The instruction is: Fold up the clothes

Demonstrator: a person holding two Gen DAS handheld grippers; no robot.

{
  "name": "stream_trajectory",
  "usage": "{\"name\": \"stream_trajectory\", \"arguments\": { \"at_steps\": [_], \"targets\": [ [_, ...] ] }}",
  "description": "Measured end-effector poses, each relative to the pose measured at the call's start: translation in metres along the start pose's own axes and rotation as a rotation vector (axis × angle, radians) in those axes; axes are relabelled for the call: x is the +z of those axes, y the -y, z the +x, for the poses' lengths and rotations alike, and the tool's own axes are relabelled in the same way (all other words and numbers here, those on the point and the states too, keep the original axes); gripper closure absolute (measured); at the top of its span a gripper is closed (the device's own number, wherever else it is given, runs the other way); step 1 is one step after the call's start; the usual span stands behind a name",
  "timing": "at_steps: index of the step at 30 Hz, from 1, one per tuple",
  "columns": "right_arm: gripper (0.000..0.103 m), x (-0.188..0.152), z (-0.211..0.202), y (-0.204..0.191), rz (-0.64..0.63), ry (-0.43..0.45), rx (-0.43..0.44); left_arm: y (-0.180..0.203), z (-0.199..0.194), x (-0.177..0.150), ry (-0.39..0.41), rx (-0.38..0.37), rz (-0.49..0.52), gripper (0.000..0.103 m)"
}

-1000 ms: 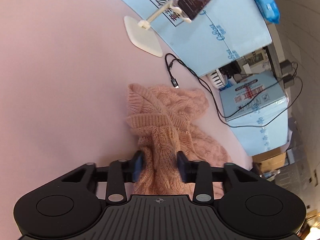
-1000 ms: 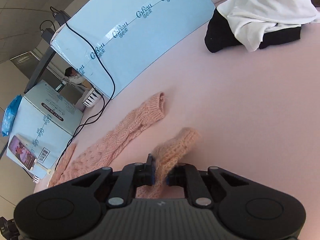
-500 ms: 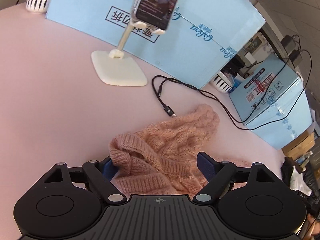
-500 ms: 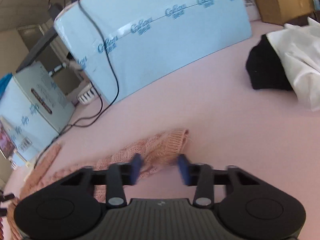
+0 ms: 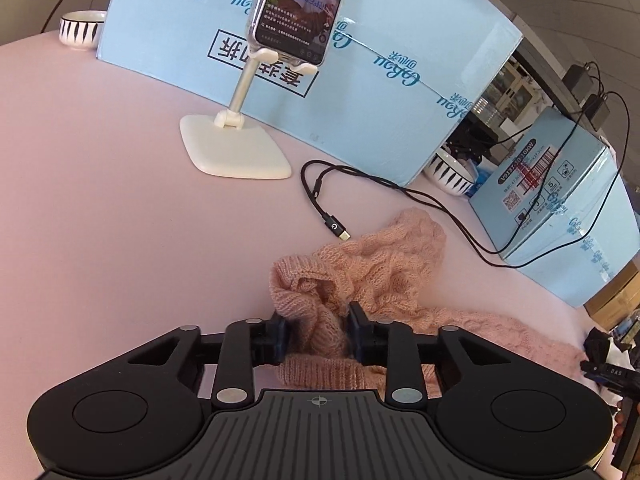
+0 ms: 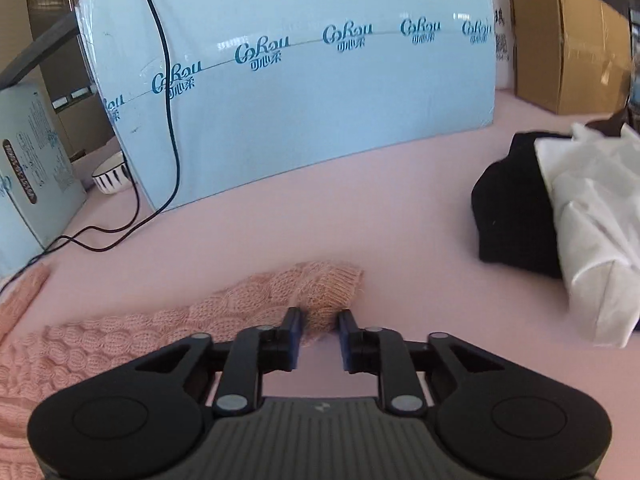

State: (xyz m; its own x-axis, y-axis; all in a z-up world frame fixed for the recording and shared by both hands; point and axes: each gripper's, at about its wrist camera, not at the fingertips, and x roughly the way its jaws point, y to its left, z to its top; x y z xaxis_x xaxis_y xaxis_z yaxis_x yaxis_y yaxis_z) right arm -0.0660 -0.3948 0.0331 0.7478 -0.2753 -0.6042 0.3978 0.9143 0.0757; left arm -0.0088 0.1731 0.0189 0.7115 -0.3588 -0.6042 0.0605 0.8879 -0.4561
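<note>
Phone (image 5: 298, 8): upright on a white stand (image 5: 236, 148), screen lit (a video playing).
Charging cable (image 5: 332, 200): black, looped on the pink tabletop (image 5: 100, 200), its plug end lying free just beside the stand.
Blue cartons (image 5: 380, 92): a long one behind the stand, a smaller one (image 5: 560, 204) to its right.
Striped bowls: one (image 5: 80, 30) at the far left, one (image 5: 450, 172) between the cartons.
Cardboard box (image 6: 568, 36): brown, at the tabletop's far right.
Black garment (image 6: 512, 216): lies under a white cloth (image 6: 596, 232).
</note>
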Motion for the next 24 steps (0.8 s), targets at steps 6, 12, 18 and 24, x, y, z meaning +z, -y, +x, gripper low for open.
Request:
{"name": "stream_trajectory", "arguments": {
  "at_steps": [6, 12, 18, 24],
  "targets": [
    [0.018, 0.025, -0.036, -0.054, -0.055, 0.059, 0.234, 0.04, -0.036, -0.014, 0.001, 0.236, 0.253, 0.049],
    [0.021, 0.022, -0.012, -0.165, -0.016, -0.184, 0.537, 0.051, -0.047, -0.04, -0.053, 0.097, 0.233, 0.036],
    [0.024, 0.018, 0.032, -0.259, -0.009, -0.304, 0.615, 0.045, -0.038, -0.06, -0.037, 0.099, 0.25, 0.034],
    [0.033, 0.01, 0.081, -0.312, -0.033, -0.343, 0.565, 0.051, -0.041, -0.059, -0.106, 0.071, 0.301, 0.021]
  ]
}}
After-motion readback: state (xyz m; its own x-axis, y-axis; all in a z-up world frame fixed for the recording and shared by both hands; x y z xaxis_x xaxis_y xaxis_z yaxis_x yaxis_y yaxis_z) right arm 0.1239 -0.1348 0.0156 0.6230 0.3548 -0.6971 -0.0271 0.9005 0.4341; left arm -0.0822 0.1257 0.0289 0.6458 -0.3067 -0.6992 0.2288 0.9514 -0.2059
